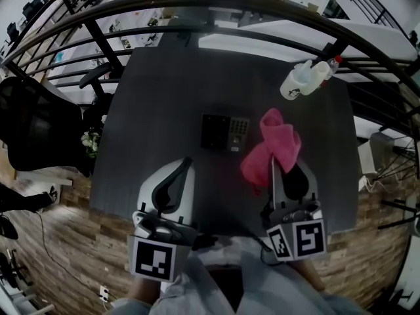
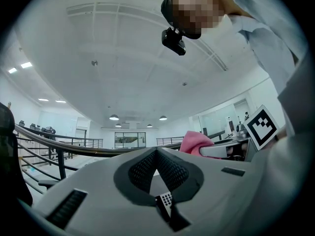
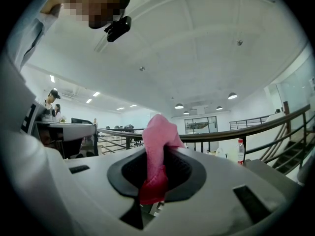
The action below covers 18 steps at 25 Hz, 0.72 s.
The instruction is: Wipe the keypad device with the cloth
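Note:
The keypad device [image 1: 224,132], a black slab with a grey keypad on its right part, lies flat at the middle of the dark table [image 1: 164,90]. My right gripper [image 1: 281,161] is shut on the pink cloth [image 1: 275,146], which hangs bunched just right of the device and above the table. In the right gripper view the cloth [image 3: 158,151] is pinched between the jaws of this gripper [image 3: 157,168]. My left gripper [image 1: 186,163] hovers near the device's front left, shut with nothing in it. The left gripper view shows those jaws [image 2: 157,154] meeting, with the keypad [image 2: 166,199] seen below them and the cloth [image 2: 194,142] to the right.
White plastic bottles [image 1: 305,79] lie at the table's far right corner, one with a red cap [image 1: 336,60]. A black chair [image 1: 33,123] and a small flower bunch [image 1: 88,142] stand off the left edge. Curved railings [image 1: 216,5] run behind the table.

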Available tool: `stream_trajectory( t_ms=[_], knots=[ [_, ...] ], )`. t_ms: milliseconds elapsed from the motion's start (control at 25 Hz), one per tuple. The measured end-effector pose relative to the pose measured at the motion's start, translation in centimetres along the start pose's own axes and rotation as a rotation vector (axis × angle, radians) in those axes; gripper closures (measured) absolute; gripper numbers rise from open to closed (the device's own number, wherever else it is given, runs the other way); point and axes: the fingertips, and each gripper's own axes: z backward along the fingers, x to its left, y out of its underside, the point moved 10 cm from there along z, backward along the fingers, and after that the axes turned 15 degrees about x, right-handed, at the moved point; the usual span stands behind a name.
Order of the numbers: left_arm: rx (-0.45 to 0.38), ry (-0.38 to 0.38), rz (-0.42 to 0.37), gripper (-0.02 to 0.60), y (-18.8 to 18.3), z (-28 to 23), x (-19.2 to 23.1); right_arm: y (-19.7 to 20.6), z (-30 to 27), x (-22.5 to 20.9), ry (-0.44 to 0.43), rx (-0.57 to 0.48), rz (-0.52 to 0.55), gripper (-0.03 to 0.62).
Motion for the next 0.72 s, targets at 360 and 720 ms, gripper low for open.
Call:
stream_trajectory(
  t_ms=[360, 720],
  knots=[
    [0.008, 0.004, 0.007, 0.577, 0.13, 0.08, -0.02, 0.21, 0.05, -0.02, 0.003, 0.017, -0.007, 0.523],
    [0.011, 0.012, 0.002, 0.577, 0.30, -0.07, -0.33, 0.54, 0.11, -0.11, 0.006, 0.025, 0.003, 0.523]
  ],
)
